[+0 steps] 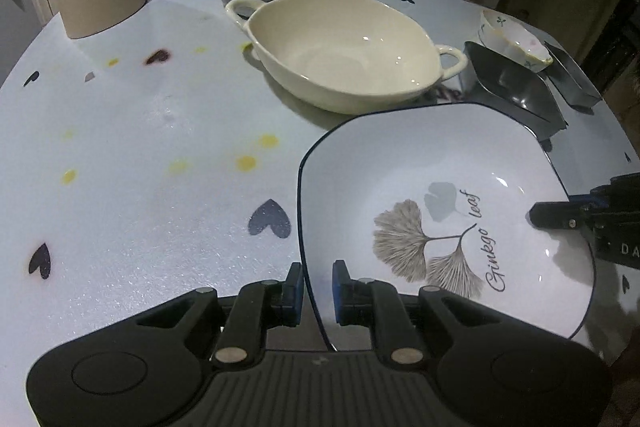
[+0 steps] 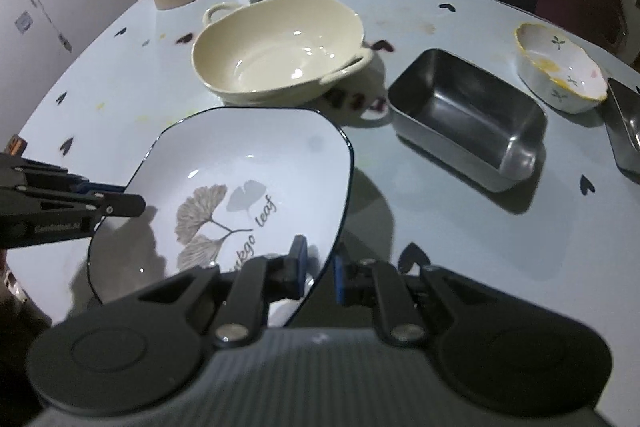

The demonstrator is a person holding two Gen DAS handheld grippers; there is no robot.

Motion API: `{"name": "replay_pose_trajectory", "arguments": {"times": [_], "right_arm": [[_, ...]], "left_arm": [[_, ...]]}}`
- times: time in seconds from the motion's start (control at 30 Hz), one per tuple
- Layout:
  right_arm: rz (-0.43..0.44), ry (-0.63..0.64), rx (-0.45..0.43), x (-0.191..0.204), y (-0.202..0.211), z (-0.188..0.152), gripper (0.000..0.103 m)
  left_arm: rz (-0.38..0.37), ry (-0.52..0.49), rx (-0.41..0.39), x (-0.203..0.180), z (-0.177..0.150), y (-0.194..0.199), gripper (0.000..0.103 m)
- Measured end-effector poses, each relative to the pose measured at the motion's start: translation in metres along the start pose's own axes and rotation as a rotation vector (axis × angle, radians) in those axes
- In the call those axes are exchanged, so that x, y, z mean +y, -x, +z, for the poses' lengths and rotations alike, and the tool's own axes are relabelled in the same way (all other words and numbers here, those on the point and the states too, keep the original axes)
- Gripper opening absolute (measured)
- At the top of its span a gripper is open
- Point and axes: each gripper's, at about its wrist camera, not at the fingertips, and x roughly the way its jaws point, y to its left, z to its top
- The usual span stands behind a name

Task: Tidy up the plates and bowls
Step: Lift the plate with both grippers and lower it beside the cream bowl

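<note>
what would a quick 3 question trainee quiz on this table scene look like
1. True or false: the ginkgo leaf plate is gripped at its rim by both the left gripper and the right gripper.
2. Which dish lies directly beyond the plate, further up the table? A) cream two-handled bowl B) steel rectangular tray C) small flowered dish
3. Fill in: the word printed after "Ginkgo" on the plate is ____.

Key: 1 true; 2 A; 3 leaf
</note>
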Motion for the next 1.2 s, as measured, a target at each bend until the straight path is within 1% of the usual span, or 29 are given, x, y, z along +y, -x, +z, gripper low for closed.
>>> {"name": "replay_pose_trajectory", "arguments": {"times": [0.17, 0.33, 0.5, 0.8, 0.87, 0.93, 1.03, 1.2], "right_arm": [[-0.003, 0.009, -0.003, 0.002, -0.001, 0.001, 0.016], [-0.005, 0.005, 0.016, 0.001, -0.002, -0.001, 0.016], [-0.005, 0.001, 0.03, -0.001, -0.004, -0.001, 0.017], [-0.039, -0.026, 0.078, -0.006, -0.016, 0.0, 0.019], [-0.054, -0.026, 0.08, -0.007, -0.021, 0.0, 0.02], [-0.079, -0.03, 0.091, -0.008, -0.027, -0.001, 0.02], [-0.093, -0.02, 0.083, -0.006, -0.026, -0.001, 0.02], [-0.081, -0.04, 0.082, -0.009, -0.025, -0.001, 0.02]], "left_arm": [[0.018, -0.012, -0.01, -0.001, 0.003, -0.001, 0.016], [0.03, -0.04, -0.007, -0.006, 0.003, -0.001, 0.016], [0.018, -0.048, -0.007, -0.008, 0.003, 0.0, 0.016], [0.009, -0.085, -0.008, -0.017, 0.005, 0.003, 0.015], [-0.006, -0.073, -0.012, -0.016, 0.007, 0.004, 0.015], [-0.002, -0.067, -0.006, -0.017, 0.008, 0.004, 0.015], [0.003, -0.077, -0.006, -0.019, 0.008, 0.004, 0.015], [0.0, -0.086, -0.001, -0.018, 0.008, 0.004, 0.015]]}}
